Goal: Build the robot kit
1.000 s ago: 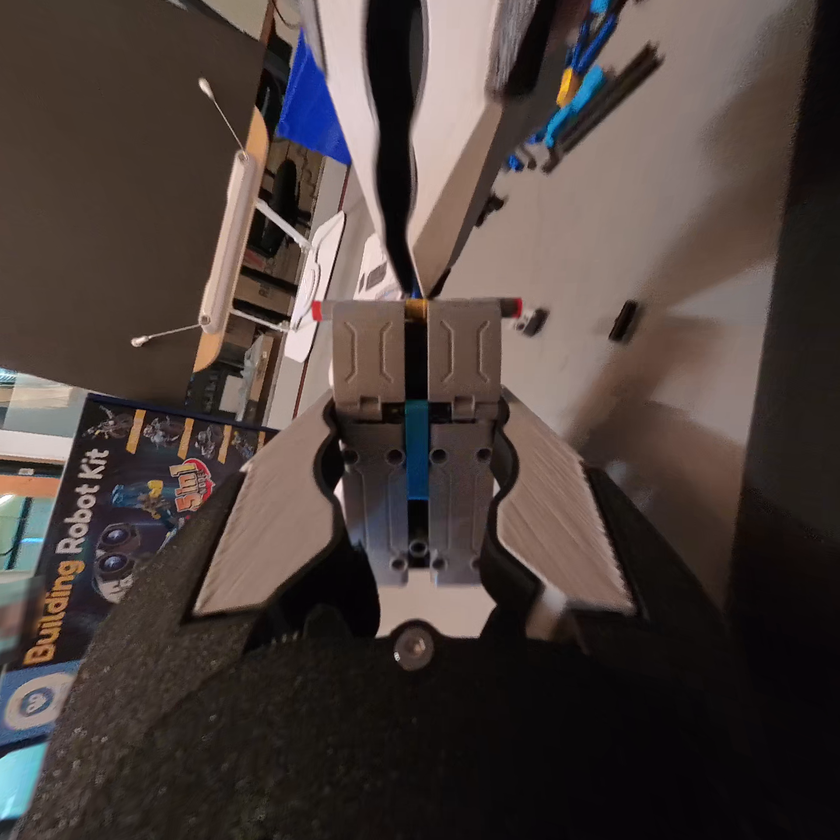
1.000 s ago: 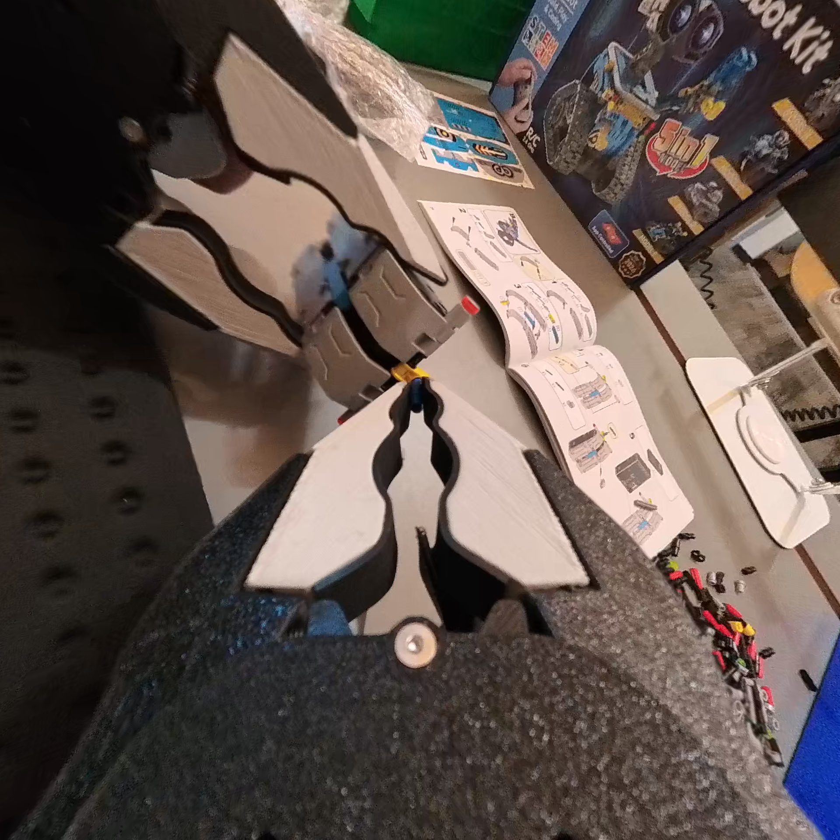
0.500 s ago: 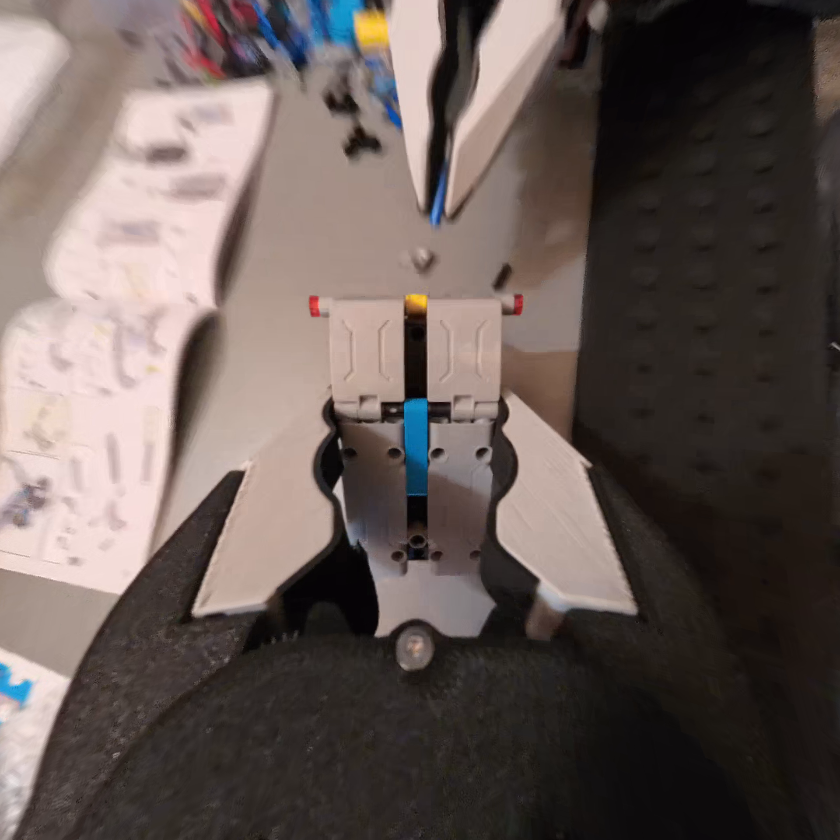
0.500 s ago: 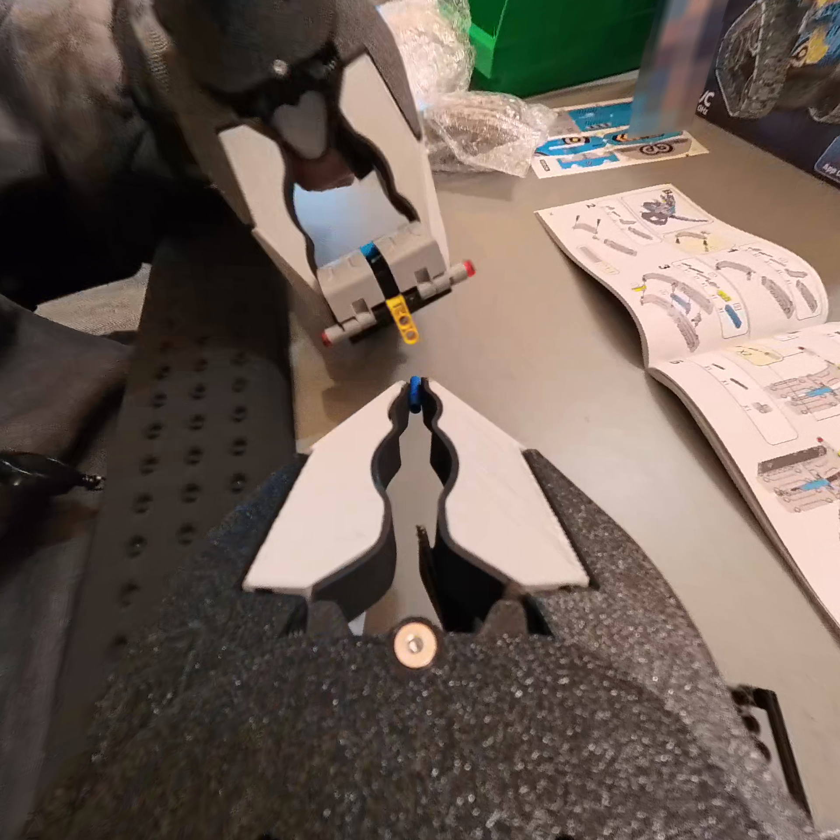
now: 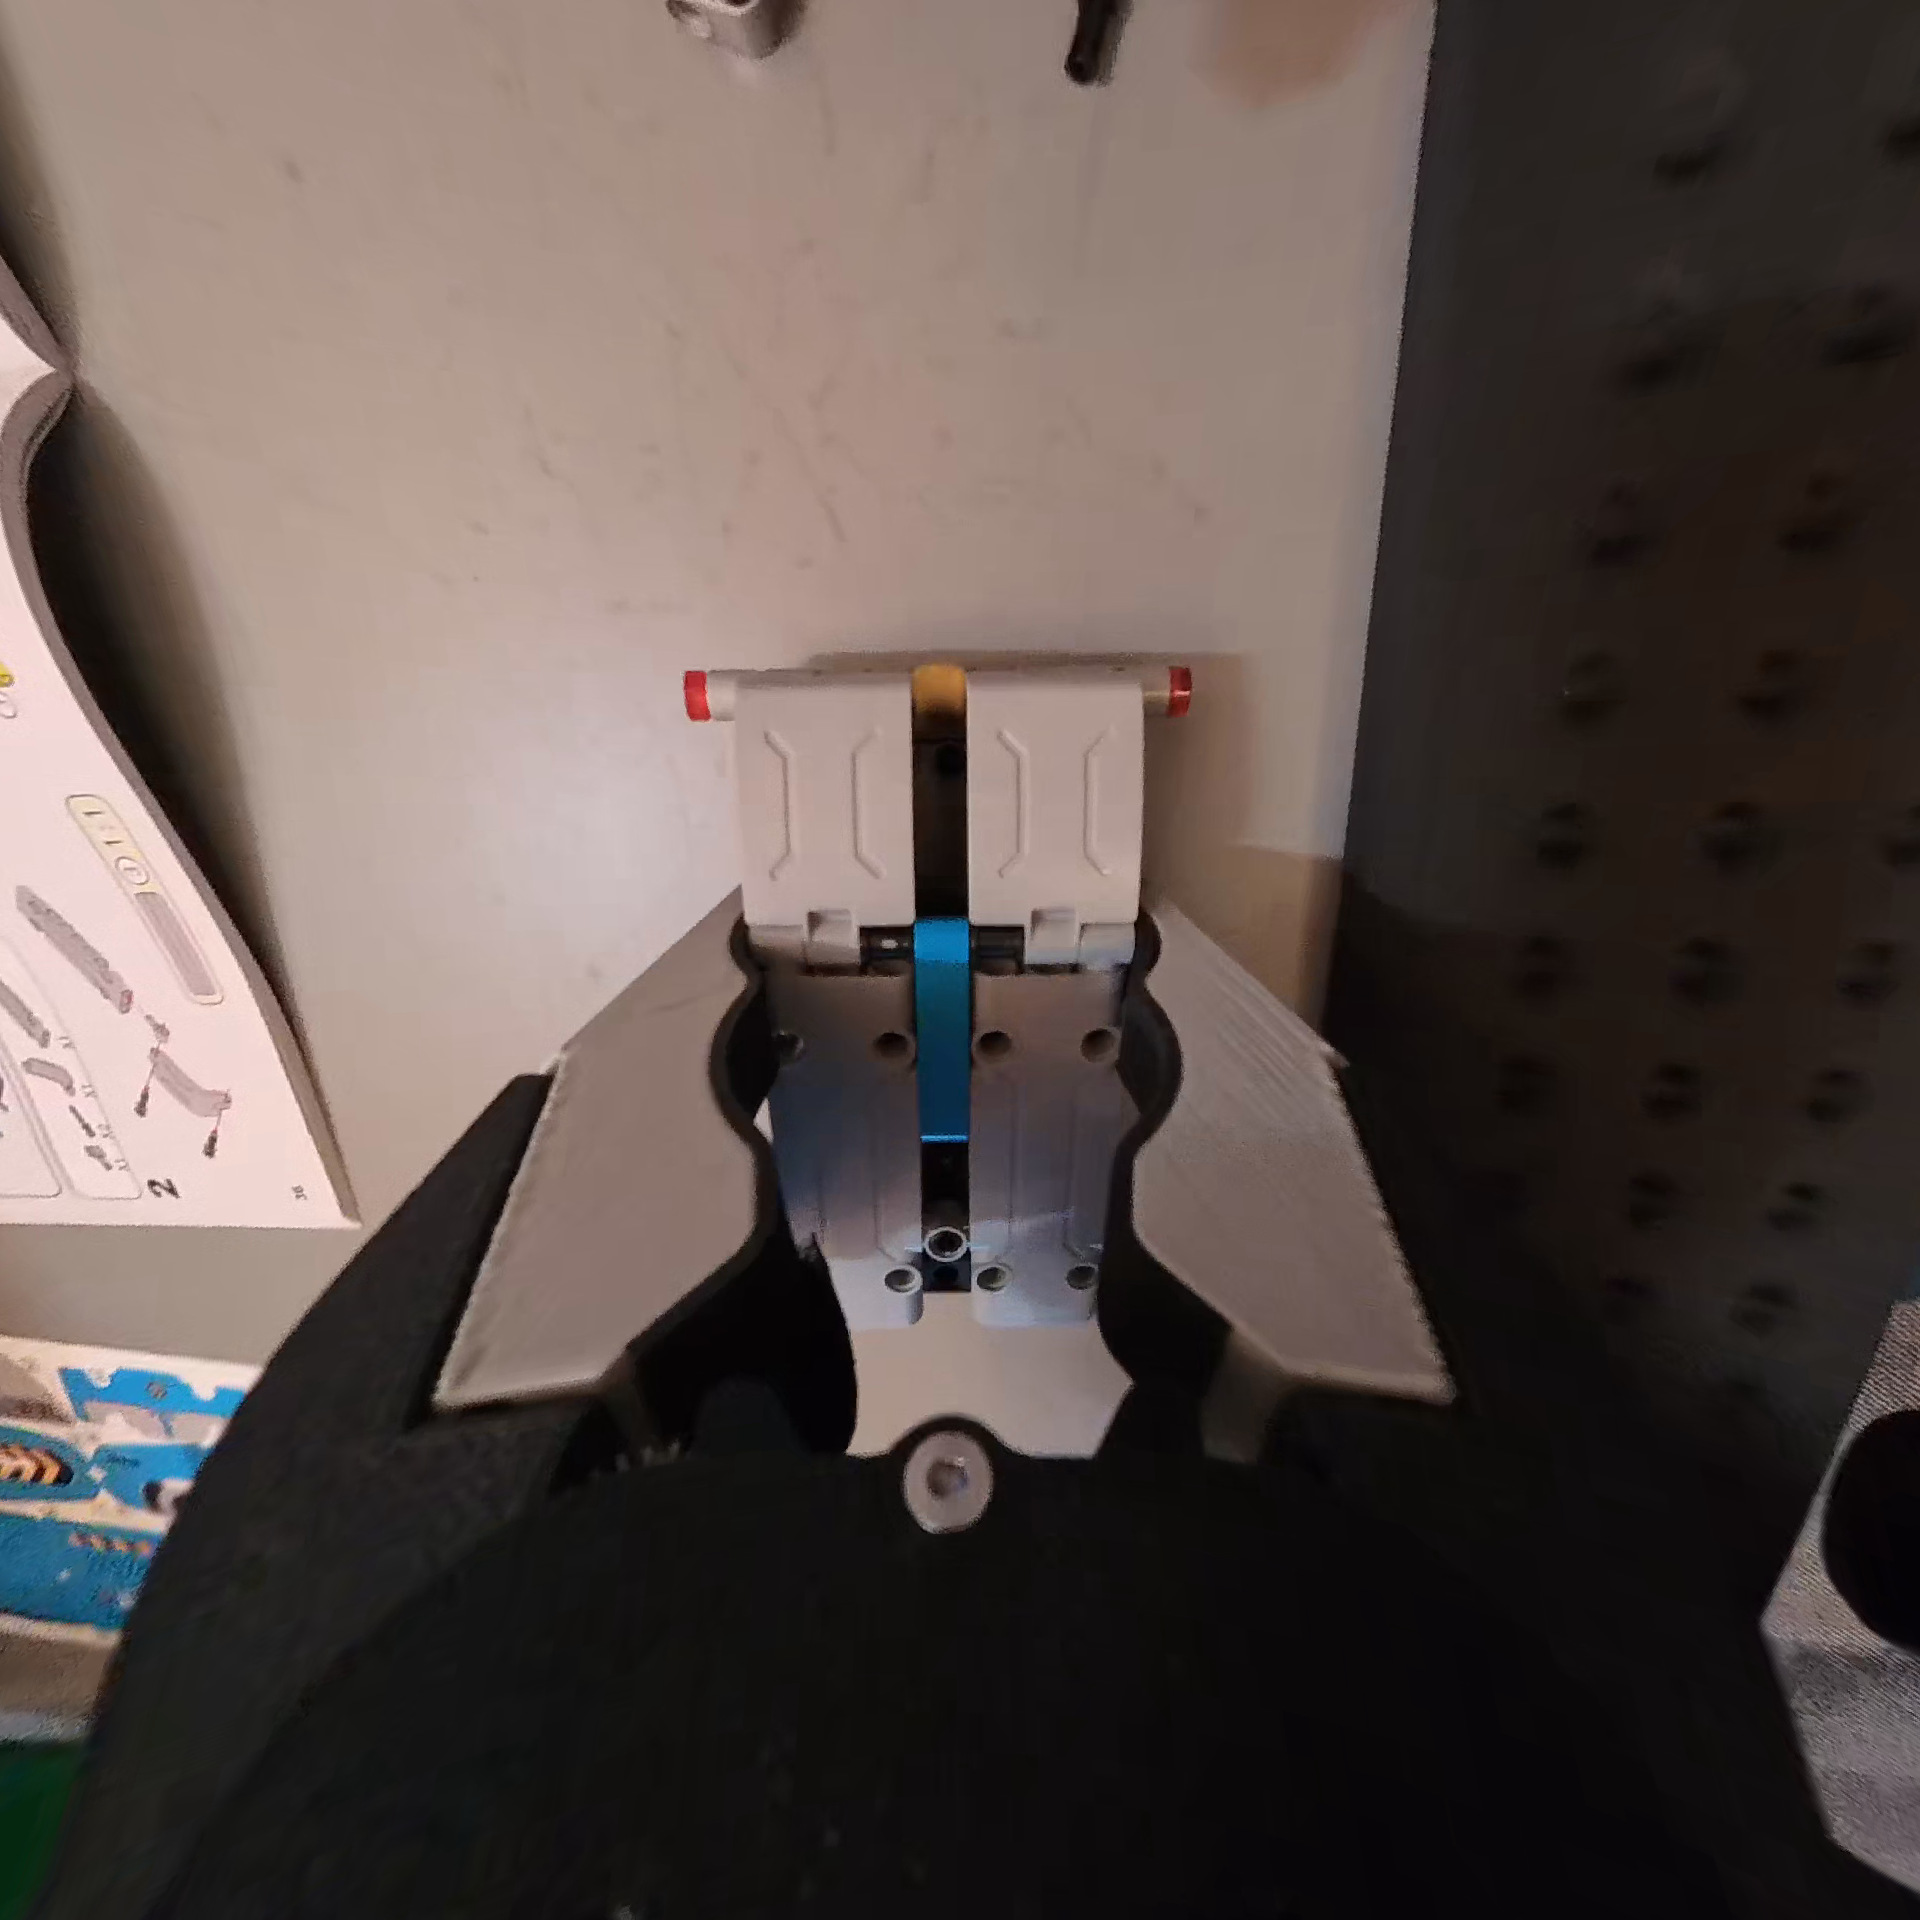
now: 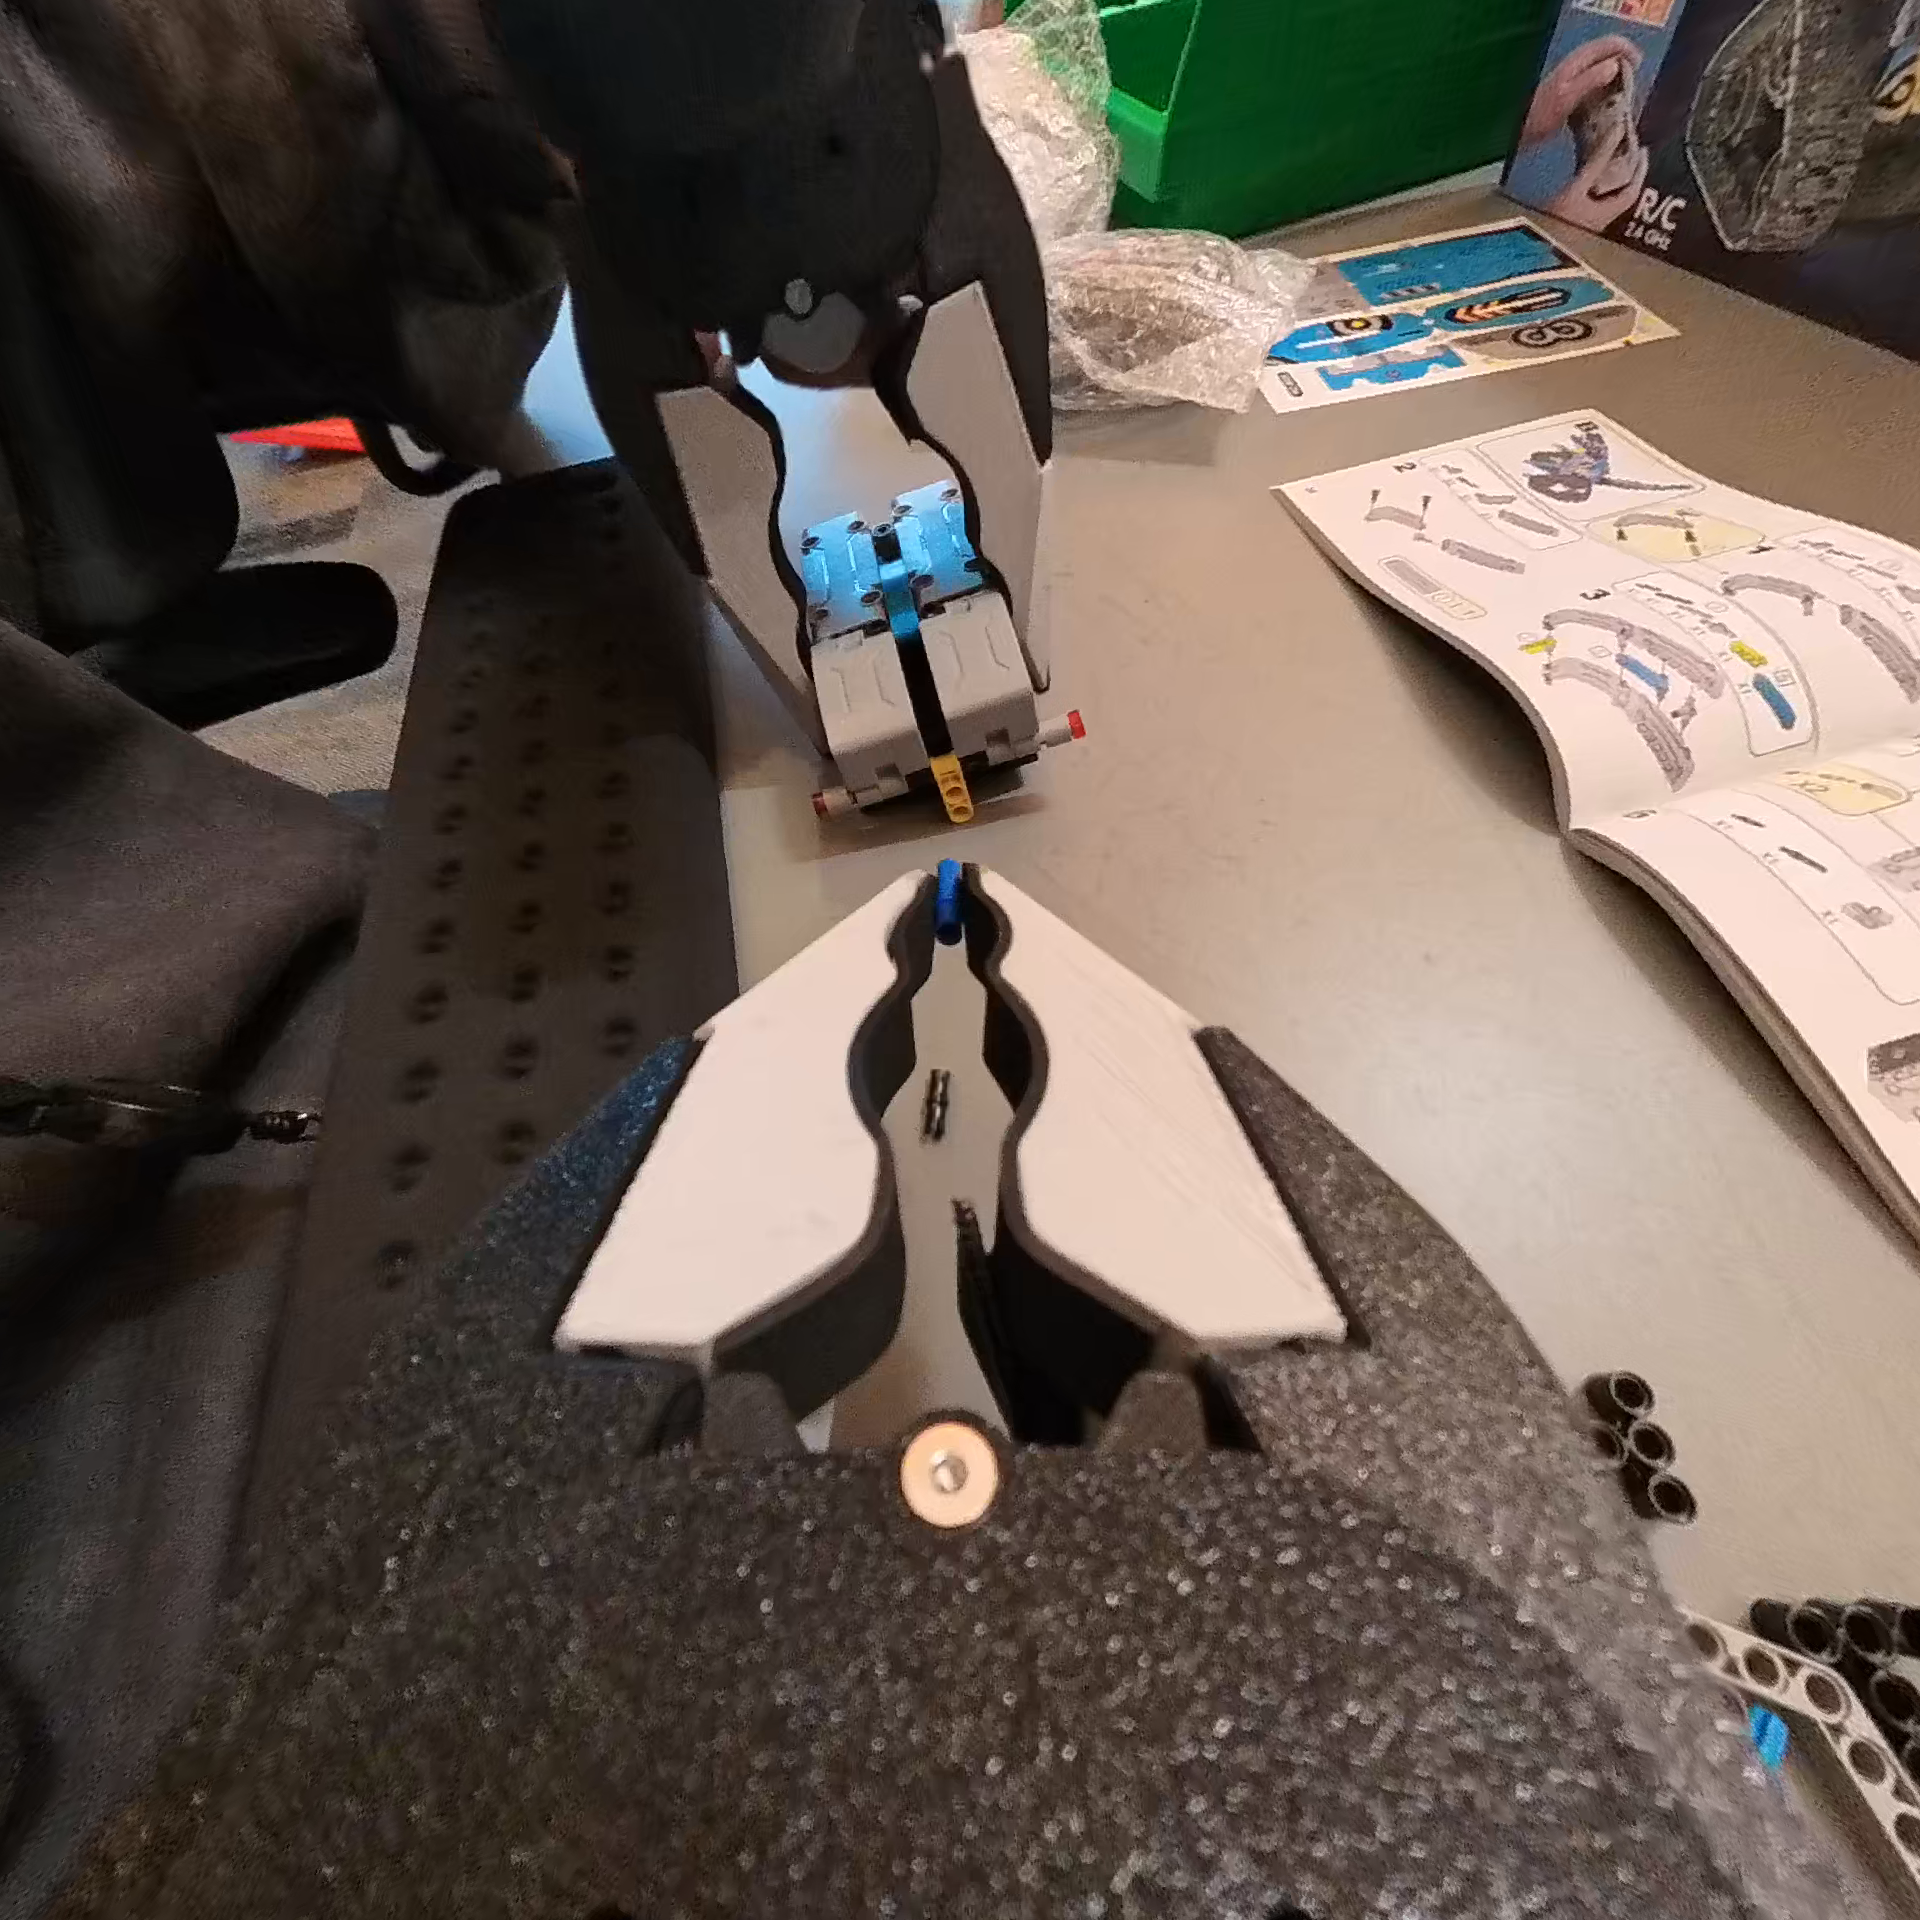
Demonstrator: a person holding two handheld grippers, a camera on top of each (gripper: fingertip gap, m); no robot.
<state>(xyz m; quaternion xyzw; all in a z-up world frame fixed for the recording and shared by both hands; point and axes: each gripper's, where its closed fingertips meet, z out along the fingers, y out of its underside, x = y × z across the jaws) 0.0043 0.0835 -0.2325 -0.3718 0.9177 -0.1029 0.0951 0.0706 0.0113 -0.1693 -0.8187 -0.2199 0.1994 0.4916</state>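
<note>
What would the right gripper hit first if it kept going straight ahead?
Probably the yellow piece at the near end of the grey assembly held by the left gripper. The right gripper, pinching a blue pin, points at it across bare table.

A grey brick assembly [image 5: 940, 966] with a blue centre strip, yellow connector and red-tipped axle is clamped upright, its end touching the worktop [image 5: 520, 364]. At six o'clock from it in the right wrist view, a small blue pin [image 6: 947, 900] is pinched.
</note>
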